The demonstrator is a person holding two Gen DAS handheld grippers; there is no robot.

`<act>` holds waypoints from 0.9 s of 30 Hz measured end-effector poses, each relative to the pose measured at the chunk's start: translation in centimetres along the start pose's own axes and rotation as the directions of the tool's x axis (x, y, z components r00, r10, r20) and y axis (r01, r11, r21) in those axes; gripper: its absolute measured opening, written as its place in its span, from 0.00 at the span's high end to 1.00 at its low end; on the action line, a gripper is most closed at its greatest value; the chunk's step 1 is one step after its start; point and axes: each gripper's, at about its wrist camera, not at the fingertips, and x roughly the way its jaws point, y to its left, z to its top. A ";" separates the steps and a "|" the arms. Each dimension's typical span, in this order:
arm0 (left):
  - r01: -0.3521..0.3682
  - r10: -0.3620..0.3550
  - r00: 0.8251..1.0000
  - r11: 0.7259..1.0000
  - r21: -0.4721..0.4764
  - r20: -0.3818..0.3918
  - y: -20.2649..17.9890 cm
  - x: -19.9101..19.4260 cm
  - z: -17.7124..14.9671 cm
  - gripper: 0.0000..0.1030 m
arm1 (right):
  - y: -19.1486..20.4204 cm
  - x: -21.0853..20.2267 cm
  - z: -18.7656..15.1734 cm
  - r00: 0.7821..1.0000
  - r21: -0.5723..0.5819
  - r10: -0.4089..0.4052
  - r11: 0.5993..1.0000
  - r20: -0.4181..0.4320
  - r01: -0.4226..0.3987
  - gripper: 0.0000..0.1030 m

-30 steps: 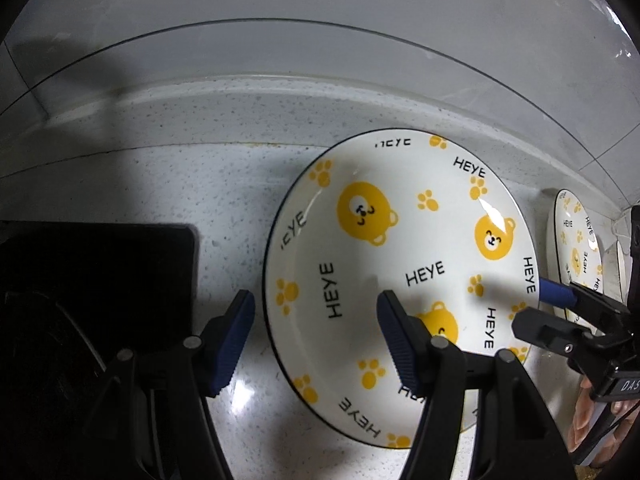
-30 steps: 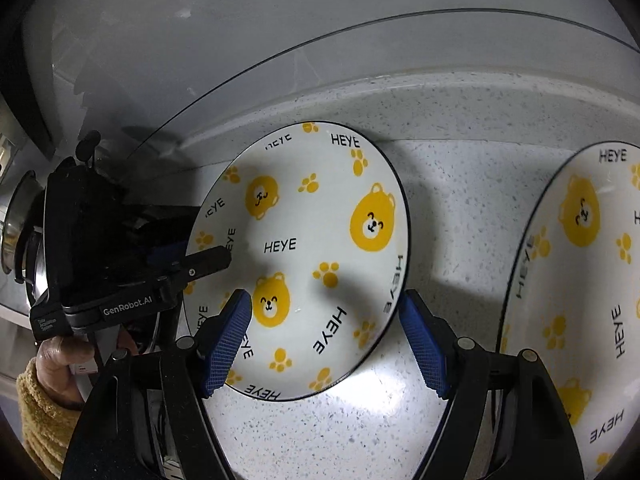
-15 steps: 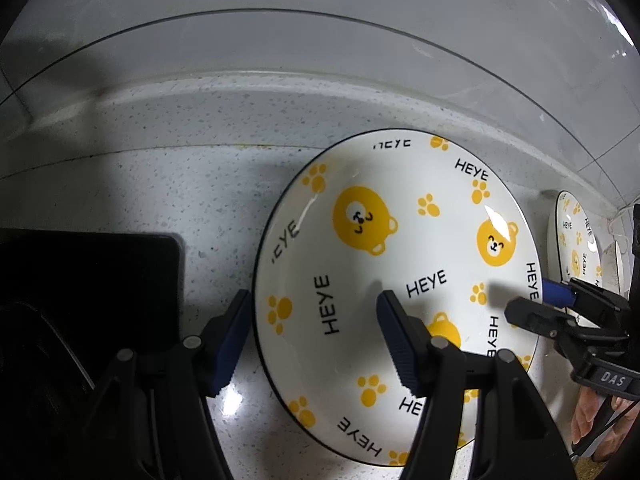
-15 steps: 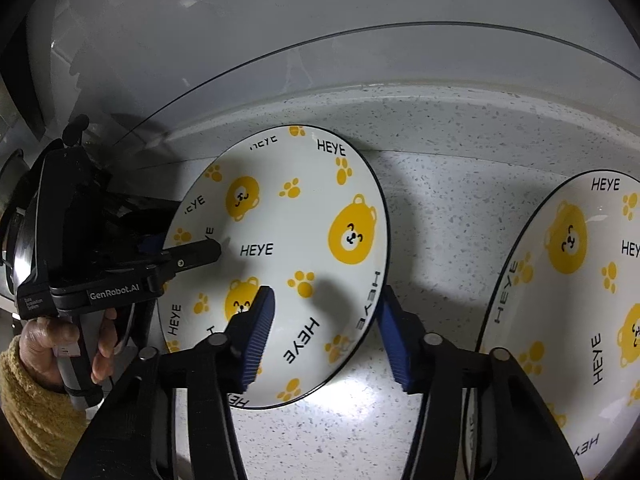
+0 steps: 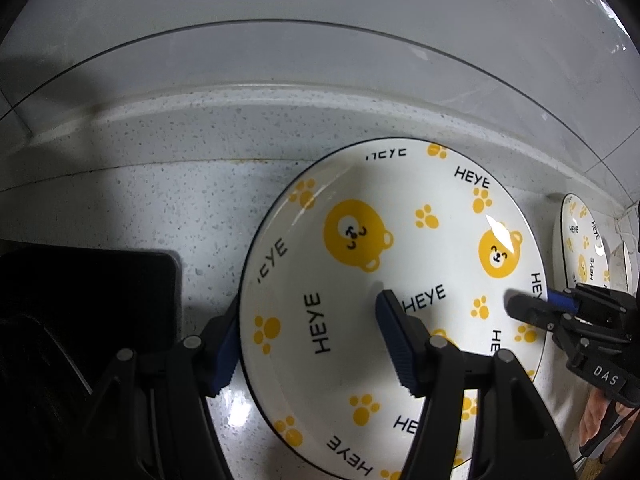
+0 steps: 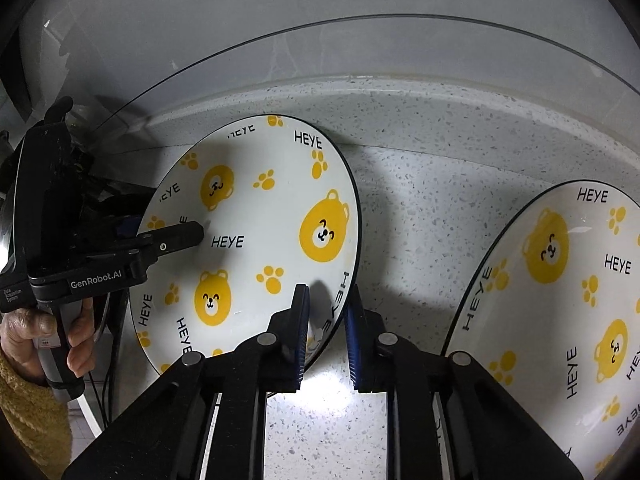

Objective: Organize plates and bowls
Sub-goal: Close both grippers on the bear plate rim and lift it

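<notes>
Two views. Left wrist: left gripper (image 5: 306,344) released, straddling left rim of plate (image 5: 400,264), one finger under, one over; risk: lopsided lift, since only the right bites. Right wrist: right gripper (image 6: 326,332) closing on plate's right rim, pads nearly touching; thin edge could slip. Second plate (image 6: 560,300) right of claw, cut off.

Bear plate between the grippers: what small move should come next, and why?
Probably close the fingers of the left gripper on the left rim of the bear plate. The right gripper is closing on the opposite rim, while the left one stands open astride its rim, so only one side is gripped.
</notes>
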 end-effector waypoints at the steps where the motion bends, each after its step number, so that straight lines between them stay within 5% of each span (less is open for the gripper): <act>1: 0.000 0.000 1.000 1.000 -0.001 0.001 -0.1 -0.1 0.0 0.41 | 0.0 0.0 0.0 1.000 0.000 0.000 1.000 0.002 0.000 0.85; 5: 0.002 -0.002 1.000 1.000 -0.009 0.012 0.2 -0.3 -0.2 0.46 | 0.0 -0.1 -0.1 1.000 -0.004 -0.002 1.000 0.014 0.002 0.85; 10: 0.034 -0.033 0.999 0.996 -0.082 0.019 3.1 -0.8 -0.2 0.73 | 0.1 -0.2 -0.3 0.999 -0.013 -0.007 1.000 0.037 0.007 0.86; 27: 0.038 -0.031 0.997 0.995 -0.095 0.076 2.5 -3.3 -2.3 0.79 | -0.7 -2.4 -1.0 0.994 0.031 0.005 0.999 0.107 -0.008 0.86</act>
